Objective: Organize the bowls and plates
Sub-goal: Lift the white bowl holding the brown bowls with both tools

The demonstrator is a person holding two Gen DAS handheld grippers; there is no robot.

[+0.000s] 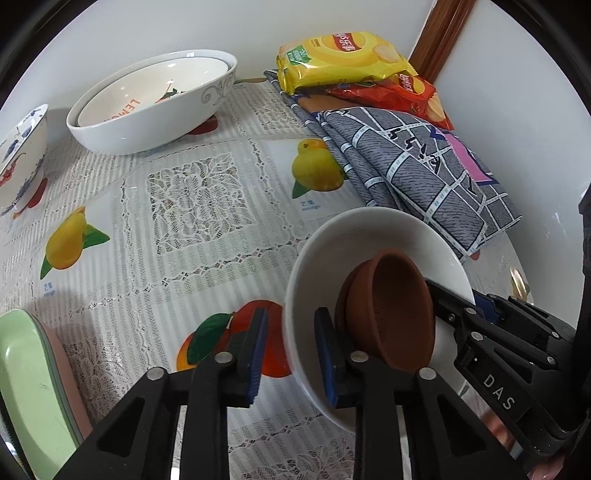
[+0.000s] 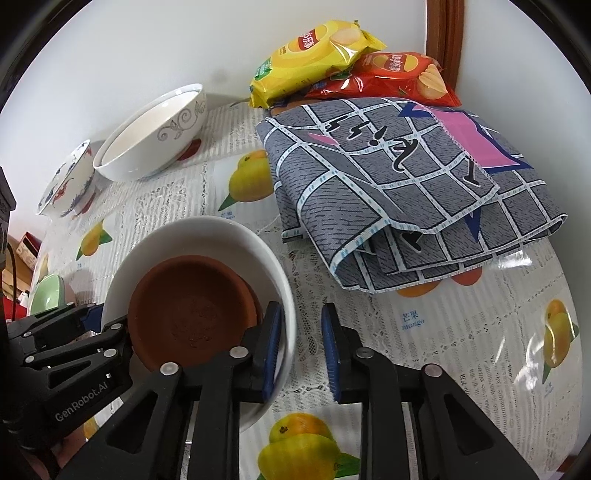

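Both my left gripper (image 1: 293, 350) and right gripper (image 2: 301, 343) sit over the white bowl's (image 1: 369, 236) rim on the table (image 1: 192, 206), pads a bit apart, not squeezing yet, I think to lift it with the brown dishes (image 1: 388, 306) inside.

White wall (image 1: 332, 18) behind, plain and smooth. Brown wooden frame (image 1: 439, 33) standing up in the corner – maybe a door edge, hard to tell. Table (image 2: 443, 350) covered with a shiny plastic cloth (image 1: 207, 258), lacy white squares with pictures of yellow mangoes and oranges. Bright spots of light on the cloth at the right side. Far left, past the table edge – a box (image 2: 26, 247) and dim clutter, too small to make out.
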